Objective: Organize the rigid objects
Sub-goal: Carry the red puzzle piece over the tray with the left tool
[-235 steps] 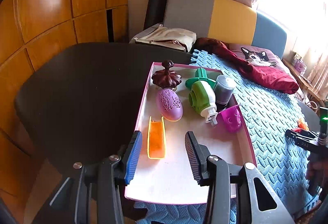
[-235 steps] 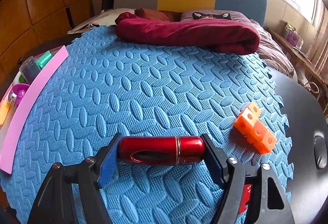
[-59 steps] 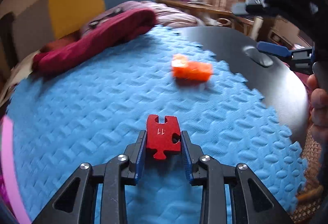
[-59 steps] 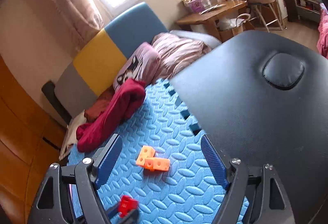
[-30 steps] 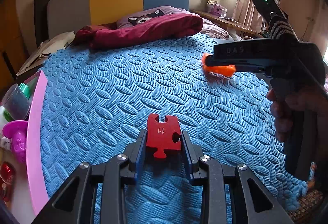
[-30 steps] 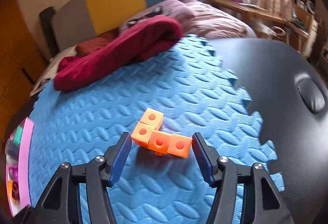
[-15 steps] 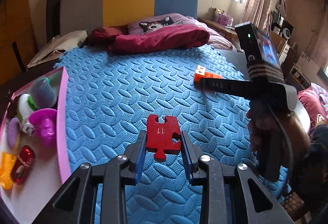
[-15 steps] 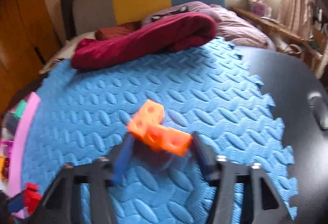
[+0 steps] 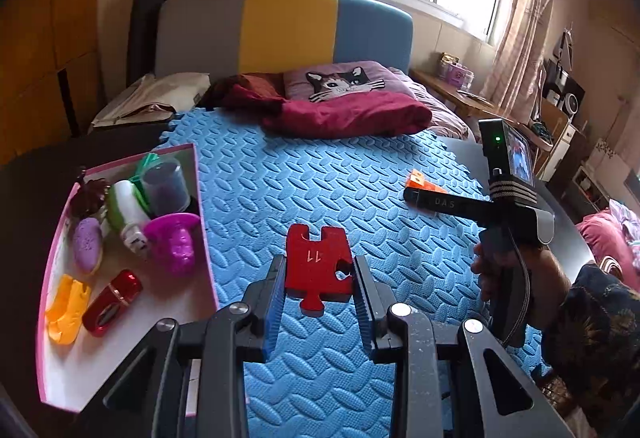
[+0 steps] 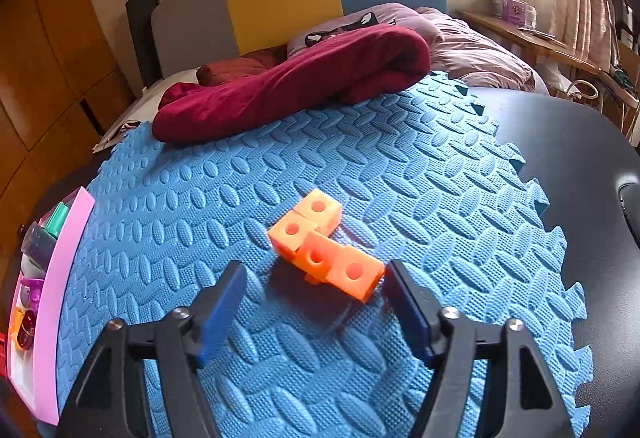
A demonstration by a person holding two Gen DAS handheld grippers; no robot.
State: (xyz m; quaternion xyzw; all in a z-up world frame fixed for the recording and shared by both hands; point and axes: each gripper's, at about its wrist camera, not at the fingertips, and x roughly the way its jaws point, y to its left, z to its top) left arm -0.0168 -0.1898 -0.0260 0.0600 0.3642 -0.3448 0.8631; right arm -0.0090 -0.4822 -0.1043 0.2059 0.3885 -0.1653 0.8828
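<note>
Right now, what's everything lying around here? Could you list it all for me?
Puzzle piece: one, red, clamped in left gripper.
Linked cubes: four, orange, on the mat.
Foam mat: one, blue, over dark table.
Tray: one, pink-rimmed, left of the mat.
Tray contents: red lipstick-like tube, orange piece, purple egg, magenta cup, green-white bottle, grey cup.
Blanket: one, maroon, behind the mat.
Left gripper: shut on the puzzle piece.
Right gripper: jaws opening around the cubes.

A red jigsaw-piece block (image 9: 318, 270) stamped "11" was held upright above the blue foam mat (image 9: 280, 197). An orange block of four joined, holed cubes (image 10: 326, 248) lay on the mat. Small toys filled the pink-rimmed tray (image 9: 200, 189).
</note>
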